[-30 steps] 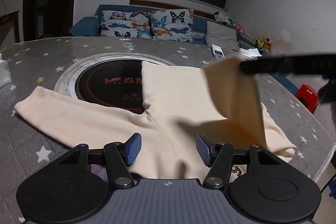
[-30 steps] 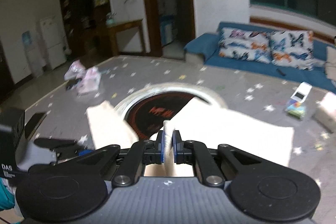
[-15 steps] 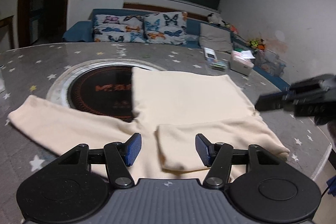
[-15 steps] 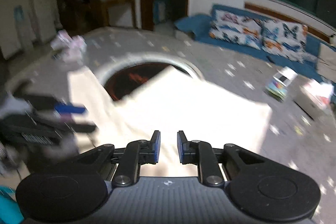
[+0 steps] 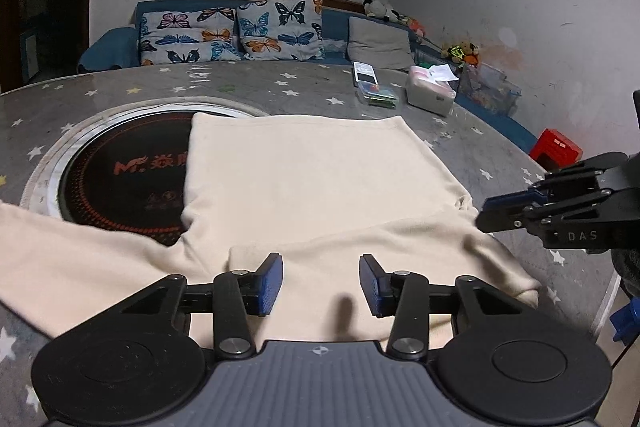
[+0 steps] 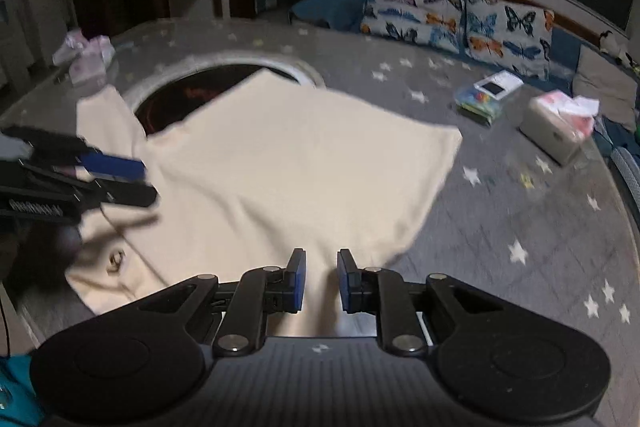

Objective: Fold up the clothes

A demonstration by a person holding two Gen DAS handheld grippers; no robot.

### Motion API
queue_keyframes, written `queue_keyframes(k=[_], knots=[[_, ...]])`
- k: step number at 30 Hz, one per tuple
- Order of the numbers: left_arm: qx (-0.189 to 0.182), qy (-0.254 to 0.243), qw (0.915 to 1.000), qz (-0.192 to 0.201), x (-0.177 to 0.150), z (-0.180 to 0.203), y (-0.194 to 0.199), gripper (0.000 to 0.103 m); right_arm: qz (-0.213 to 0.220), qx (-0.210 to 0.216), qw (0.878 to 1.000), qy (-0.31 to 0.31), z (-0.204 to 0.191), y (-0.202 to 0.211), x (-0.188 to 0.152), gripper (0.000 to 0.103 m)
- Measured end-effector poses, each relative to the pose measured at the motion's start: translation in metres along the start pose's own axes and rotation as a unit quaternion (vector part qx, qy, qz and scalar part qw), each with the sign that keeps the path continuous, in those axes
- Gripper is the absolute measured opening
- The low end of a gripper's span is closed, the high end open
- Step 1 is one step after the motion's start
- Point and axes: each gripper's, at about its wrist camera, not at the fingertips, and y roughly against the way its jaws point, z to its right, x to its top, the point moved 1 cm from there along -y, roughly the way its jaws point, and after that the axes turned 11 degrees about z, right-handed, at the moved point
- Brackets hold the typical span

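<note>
One cream top (image 5: 320,179) spread flat on counter (image 5: 500,163), body at centre, one sleeve trailing toward 9 o'clock in left view, other sleeve folded across near edge. Soft, light, limp knit by the look: likely to drape and sag, slide easily on smooth counter, no risk of breakage. Best taken at hems, cuffs or shoulder seams, pinching a single layer near a corner so fold stays square. Left claw (image 5: 320,285) closing, nothing pressed between pads, cloth lying just under and ahead. Right claw (image 6: 321,281) parted narrowly, gripping nothing, hovering over top's near edge at 6 o'clock. Long sleeve at 9 o'clock probably next.
</note>
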Motion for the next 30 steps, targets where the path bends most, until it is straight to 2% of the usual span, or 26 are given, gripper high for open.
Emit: queue_keyframes(k=[6, 10, 15, 21, 25, 30], knots=[[0.009, -0.001, 0.9999, -0.012, -0.003, -0.003, -0.016, 0.045, -0.015, -0.005, 1.0, -0.009, 0.005, -0.023, -0.009, 0.014], [0.01, 0.008, 0.9999, -0.009, -0.001, -0.008, -0.012, 0.045, -0.011, -0.004, 1.0, -0.003, 0.003, -0.015, -0.005, 0.015], [-0.007, -0.006, 0.9999, 0.009, -0.002, -0.003, 0.009, 0.045, -0.014, 0.029, 0.999, 0.028, -0.014, 0.001, -0.001, 0.015], [-0.008, -0.035, 0.9993, -0.008, -0.019, 0.003, 0.015, 0.047, -0.038, 0.066, 0.996, 0.053, -0.042, 0.004, -0.013, 0.015], [-0.006, -0.029, 0.9995, -0.005, -0.022, 0.0, 0.019, 0.047, -0.051, 0.076, 0.993, 0.073, -0.054, 0.0, -0.014, 0.015], [0.019, 0.0, 0.9997, 0.014, -0.014, -0.02, 0.03, 0.048, -0.027, 0.09, 0.992, 0.087, -0.063, -0.01, 0.011, 0.015]])
